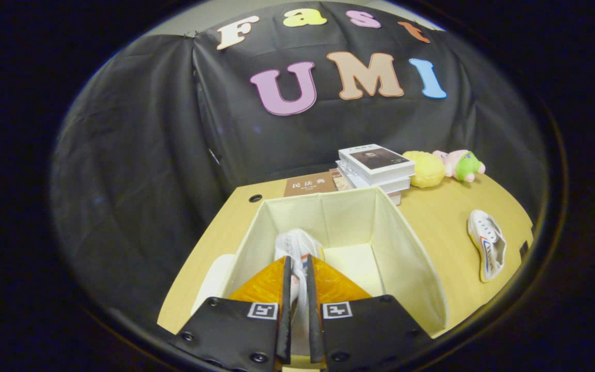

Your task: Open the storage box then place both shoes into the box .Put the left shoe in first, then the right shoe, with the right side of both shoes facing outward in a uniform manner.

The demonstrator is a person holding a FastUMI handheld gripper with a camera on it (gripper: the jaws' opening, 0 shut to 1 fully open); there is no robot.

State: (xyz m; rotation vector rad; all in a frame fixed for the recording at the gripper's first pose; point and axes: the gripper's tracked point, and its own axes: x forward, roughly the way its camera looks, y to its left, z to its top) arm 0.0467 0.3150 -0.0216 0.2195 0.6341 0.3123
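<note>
An open cream fabric storage box [406, 258] stands on the wooden table [442, 217], just ahead of and under my gripper [297, 268]. My gripper is shut on a white shoe [295, 245], both fingers pressing its sides, and the shoe hangs inside the box near its left wall. The shoe's toe points down into the box. A second white shoe [487, 243] with red and blue side stripes lies on its side on the table, to the right of the box.
A stack of books [375, 168] and a brown book [310, 184] lie behind the box. A yellow plush [424, 169] and a pink-green plush toy [460, 164] sit at the back right. A white lid-like piece [215, 279] lies left of the box.
</note>
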